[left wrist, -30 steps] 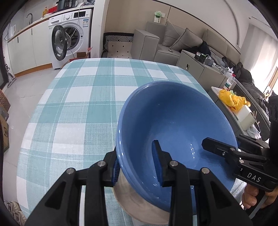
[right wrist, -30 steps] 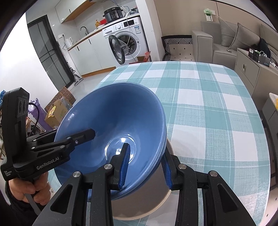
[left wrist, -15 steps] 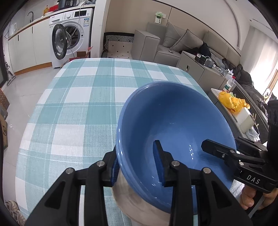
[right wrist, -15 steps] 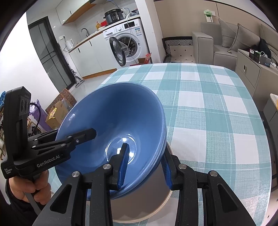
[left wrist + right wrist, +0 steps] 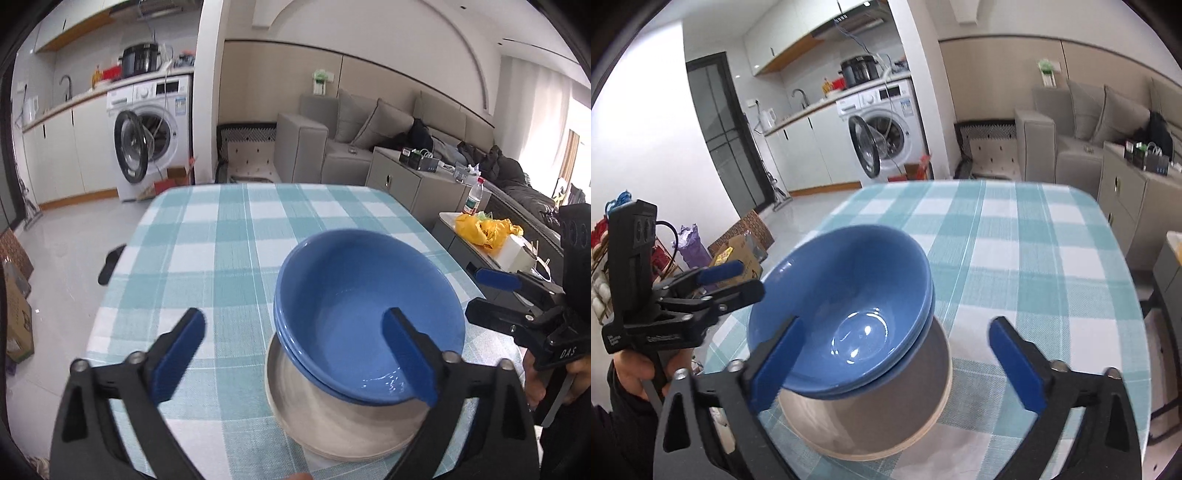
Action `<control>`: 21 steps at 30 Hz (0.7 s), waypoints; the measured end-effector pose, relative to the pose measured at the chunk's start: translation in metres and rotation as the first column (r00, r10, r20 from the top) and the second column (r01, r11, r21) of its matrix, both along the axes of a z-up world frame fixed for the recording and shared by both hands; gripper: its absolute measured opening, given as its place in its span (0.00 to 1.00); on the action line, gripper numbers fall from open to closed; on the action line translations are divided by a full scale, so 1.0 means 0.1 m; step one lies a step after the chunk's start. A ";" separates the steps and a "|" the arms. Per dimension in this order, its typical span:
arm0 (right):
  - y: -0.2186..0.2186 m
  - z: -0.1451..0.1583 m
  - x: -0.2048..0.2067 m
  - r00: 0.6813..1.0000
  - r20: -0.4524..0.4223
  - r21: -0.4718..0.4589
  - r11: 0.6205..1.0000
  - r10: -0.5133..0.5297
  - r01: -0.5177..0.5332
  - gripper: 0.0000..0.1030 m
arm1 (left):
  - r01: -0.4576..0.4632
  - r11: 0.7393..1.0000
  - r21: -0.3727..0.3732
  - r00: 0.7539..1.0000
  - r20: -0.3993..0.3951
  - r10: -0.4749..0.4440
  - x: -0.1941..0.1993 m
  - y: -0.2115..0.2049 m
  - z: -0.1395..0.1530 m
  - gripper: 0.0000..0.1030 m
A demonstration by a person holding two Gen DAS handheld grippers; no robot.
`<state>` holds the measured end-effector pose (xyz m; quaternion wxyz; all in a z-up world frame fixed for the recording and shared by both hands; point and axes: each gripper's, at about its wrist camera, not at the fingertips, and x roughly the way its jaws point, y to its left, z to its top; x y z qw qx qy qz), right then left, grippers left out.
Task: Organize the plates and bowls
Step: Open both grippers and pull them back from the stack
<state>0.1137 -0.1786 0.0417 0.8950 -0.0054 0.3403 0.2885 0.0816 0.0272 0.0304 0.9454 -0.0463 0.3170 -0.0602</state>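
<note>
A stack of blue bowls (image 5: 365, 306) sits on a stack of beige plates (image 5: 332, 413) near the front of the checked table; it also shows in the right wrist view (image 5: 846, 314), on the plates (image 5: 886, 413). My left gripper (image 5: 295, 354) is open, its jaws standing wide on either side of the bowls' left rim, not touching. My right gripper (image 5: 901, 362) is open too, jaws spread around the bowls' right rim. Each gripper shows in the other's view, the right one (image 5: 509, 295) and the left one (image 5: 713, 284), both open beside the stack.
The teal checked tablecloth (image 5: 229, 251) stretches away beyond the stack. A washing machine (image 5: 147, 140) with its door open, a grey sofa (image 5: 369, 133) and a side table with a yellow bag (image 5: 484, 229) stand beyond the table. Cardboard boxes (image 5: 742, 243) lie on the floor at left.
Both grippers have let go of the blue bowl's rim, opened wide and drawn back and up. The bowl now rests on the stack.
</note>
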 end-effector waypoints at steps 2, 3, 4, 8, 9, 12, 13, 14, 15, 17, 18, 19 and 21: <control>-0.03 0.04 -0.09 0.999 0.039 0.000 1.000 0.005 -0.005 0.99 | -0.001 1.000 0.023 0.999 0.041 0.000 -0.09 0.00 0.04 1.00; -0.05 0.06 -0.15 0.998 0.068 0.002 1.000 0.005 -0.005 0.99 | 0.000 0.999 0.035 0.998 0.060 -0.002 -0.13 -0.01 0.05 1.00; -0.06 0.07 -0.20 0.996 0.088 0.001 1.000 0.006 -0.006 0.99 | 0.000 0.999 0.051 0.997 0.078 -0.004 -0.18 -0.02 0.05 1.00; -0.10 0.07 -0.35 0.991 0.136 -0.007 1.000 0.010 -0.009 0.99 | -0.020 0.997 0.076 0.993 0.115 0.011 -0.33 -0.02 0.03 1.00; -0.12 0.06 -0.38 0.990 0.142 -0.004 1.000 0.013 -0.012 0.99 | -0.025 0.997 0.080 0.992 0.128 0.015 -0.37 -0.01 0.02 1.00; -0.17 0.03 -0.49 0.987 0.159 0.006 1.000 0.014 -0.016 0.99 | -0.060 0.995 0.085 0.985 0.164 0.045 -0.51 0.02 -0.03 1.00; -0.19 0.01 -0.53 0.987 0.163 0.010 1.000 0.015 -0.017 0.99 | -0.073 0.994 0.080 0.983 0.172 0.059 -0.55 0.05 -0.05 1.00; -0.20 -0.01 -0.55 0.986 0.166 0.013 1.000 0.016 -0.018 0.99 | -0.087 0.993 0.081 0.982 0.173 0.072 -0.58 0.06 -0.08 1.00; -0.22 -0.03 -0.60 0.985 0.171 0.017 1.000 0.016 -0.019 0.99 | -0.109 0.990 0.089 0.981 0.170 0.093 -0.60 0.07 -0.11 1.00; -0.24 -0.08 -0.67 0.985 0.173 0.029 0.999 0.023 -0.029 0.99 | -0.148 0.982 0.113 0.977 0.168 0.128 -0.62 0.07 -0.17 1.00; -0.25 -0.09 -0.71 0.984 0.175 0.035 0.999 0.021 -0.028 0.99 | -0.158 0.980 0.123 0.975 0.174 0.136 -0.65 0.06 -0.19 1.00; -0.26 -0.11 -0.74 0.984 0.179 0.038 0.999 0.019 -0.026 0.99 | -0.167 0.977 0.132 0.973 0.184 0.141 -0.67 0.06 -0.22 1.00; -0.26 -0.17 -0.84 0.980 0.197 0.040 0.999 0.015 -0.023 0.99 | -0.171 0.976 0.133 0.970 0.196 0.143 -0.71 0.06 -0.27 1.00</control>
